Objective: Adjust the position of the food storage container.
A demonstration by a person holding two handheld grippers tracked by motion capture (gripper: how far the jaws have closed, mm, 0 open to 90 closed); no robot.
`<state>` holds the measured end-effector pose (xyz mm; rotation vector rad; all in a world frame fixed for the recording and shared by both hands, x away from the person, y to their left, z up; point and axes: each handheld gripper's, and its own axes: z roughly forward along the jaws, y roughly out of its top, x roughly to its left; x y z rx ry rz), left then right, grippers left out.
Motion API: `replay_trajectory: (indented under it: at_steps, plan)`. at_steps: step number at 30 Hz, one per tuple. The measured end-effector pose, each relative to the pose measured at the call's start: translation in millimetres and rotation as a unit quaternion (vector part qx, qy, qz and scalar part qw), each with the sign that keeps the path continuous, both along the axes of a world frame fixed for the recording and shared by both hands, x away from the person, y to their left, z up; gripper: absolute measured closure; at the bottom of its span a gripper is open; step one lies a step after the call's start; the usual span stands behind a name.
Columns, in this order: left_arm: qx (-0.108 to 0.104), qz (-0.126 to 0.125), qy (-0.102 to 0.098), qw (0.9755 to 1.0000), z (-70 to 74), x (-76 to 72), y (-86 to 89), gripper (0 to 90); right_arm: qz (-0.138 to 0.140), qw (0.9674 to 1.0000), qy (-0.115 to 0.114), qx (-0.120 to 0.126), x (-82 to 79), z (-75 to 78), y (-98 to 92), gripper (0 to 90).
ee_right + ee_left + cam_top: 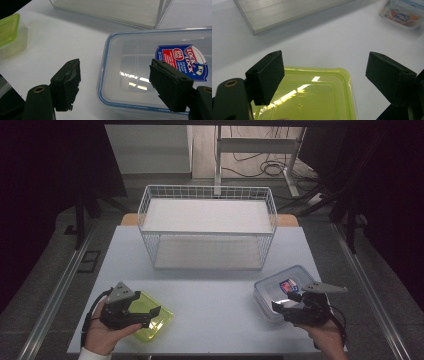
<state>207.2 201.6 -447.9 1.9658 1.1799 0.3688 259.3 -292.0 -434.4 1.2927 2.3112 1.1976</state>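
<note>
Two hand-held black two-jaw grippers are hovering over two plastic food boxes at the near edge of a pale grey table [210, 290], with one white wire two-tier basket [207, 227] standing at the far side. The left gripper [150, 312] is hanging with its jaws spread wide above the square yellow-green translucent lidded container [152, 320], which is sitting near the front-left corner of the table; in the left gripper view the container [312, 97] is lying below and between the pads, which are not touching it. The right gripper [287, 302] is likewise standing open over the near left rim of the clear rectangular plastic container with a blue-edged lid and a red-and-blue label [285, 287], placed near the front-right edge; in the right gripper view that container [140, 75] is lying partly between the jaws, one pad over the bare table, one over the lid. A broad strip of bare tabletop is lying between the two boxes and in front of the basket.
</note>
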Motion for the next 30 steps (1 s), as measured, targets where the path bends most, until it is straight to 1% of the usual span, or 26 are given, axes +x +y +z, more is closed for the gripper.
replay_trajectory:
  at_steps: [4,5,13,20,22,26,29,30]
  plan:
    - [0.0,-0.002,0.005,1.0,-1.3,1.8,-1.0,14.9,-0.002,1.0,0.004,-0.004,1.6,-0.7,-0.2,26.0]
    - [-0.003,-0.003,0.007,1.0,-0.8,2.2,-0.5,14.9,-0.006,1.0,0.004,-0.006,2.1,-0.3,-0.9,26.3]
    - [-0.011,-0.005,0.006,0.9999,1.5,2.7,-0.4,14.9,-0.016,0.9998,0.007,-0.003,3.4,2.5,-6.3,27.8]
    - [-0.013,-0.002,0.009,0.9999,2.3,3.4,0.5,14.8,-0.028,0.9995,0.011,-0.009,7.7,2.4,-12.1,31.0]
    - [-0.013,-0.002,0.01,0.9999,2.8,3.3,0.3,14.9,-0.031,0.9994,0.009,-0.011,9.4,2.9,-14.3,32.7]
    - [-0.011,-0.002,0.01,0.9999,3.7,3.1,-1.3,14.8,-0.037,0.9991,0.013,-0.013,13.7,4.9,-18.1,35.8]
    - [-0.011,-0.004,0.011,0.9999,3.8,3.2,-2.2,14.6,-0.044,0.9987,0.013,-0.022,19.8,5.7,-21.3,36.9]
    - [-0.011,-0.005,0.011,0.9999,3.8,3.2,-2.3,14.5,-0.045,0.9986,0.015,-0.022,21.7,6.0,-22.5,37.1]
